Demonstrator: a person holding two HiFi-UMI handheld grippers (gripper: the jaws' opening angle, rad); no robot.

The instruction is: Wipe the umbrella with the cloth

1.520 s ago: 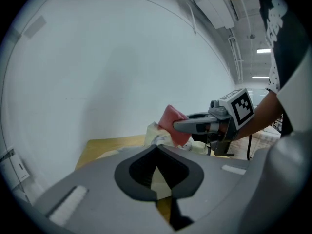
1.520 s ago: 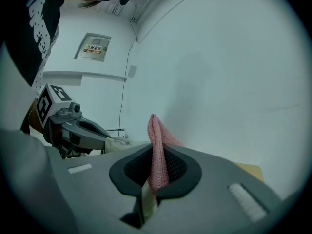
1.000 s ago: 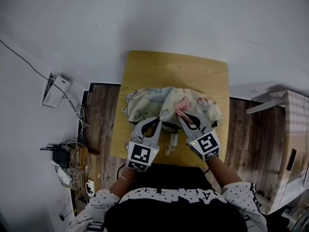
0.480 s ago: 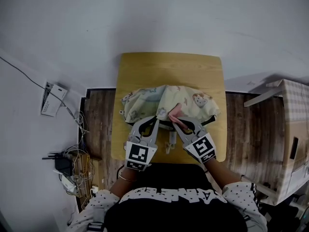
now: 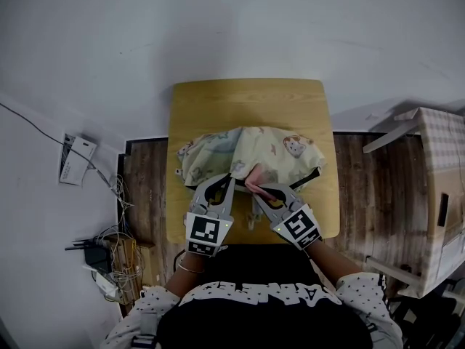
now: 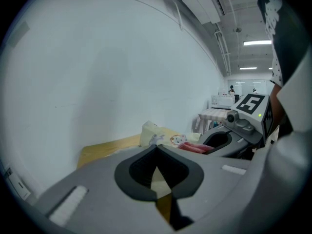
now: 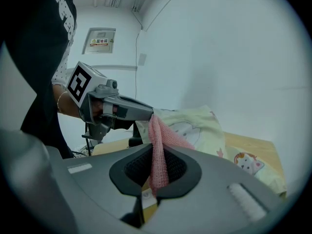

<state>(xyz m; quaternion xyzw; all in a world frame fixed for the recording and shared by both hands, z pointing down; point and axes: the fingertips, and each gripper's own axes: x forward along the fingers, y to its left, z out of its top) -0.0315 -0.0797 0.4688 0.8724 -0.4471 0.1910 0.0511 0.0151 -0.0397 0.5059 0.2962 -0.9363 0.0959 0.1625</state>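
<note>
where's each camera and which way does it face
Head view: on the person's head, steeply down at table, umbrella, left gripper, right gripper, arms.
Left gripper view: on that gripper, along shut jaws toward the wall; right gripper at right.
Right gripper view: on that gripper, along jaws shut on the cloth; left gripper at left.
Shared: umbrella in all.

Pink cloth (image 7: 157,150), pale-yellow cartoon-print umbrella (image 5: 276,147), tan wooden table (image 5: 247,104)

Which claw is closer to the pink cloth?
Right. The right claw pinches the pink cloth between its jaws; the left claw sits shut just beside it, at the umbrella edge.
</note>
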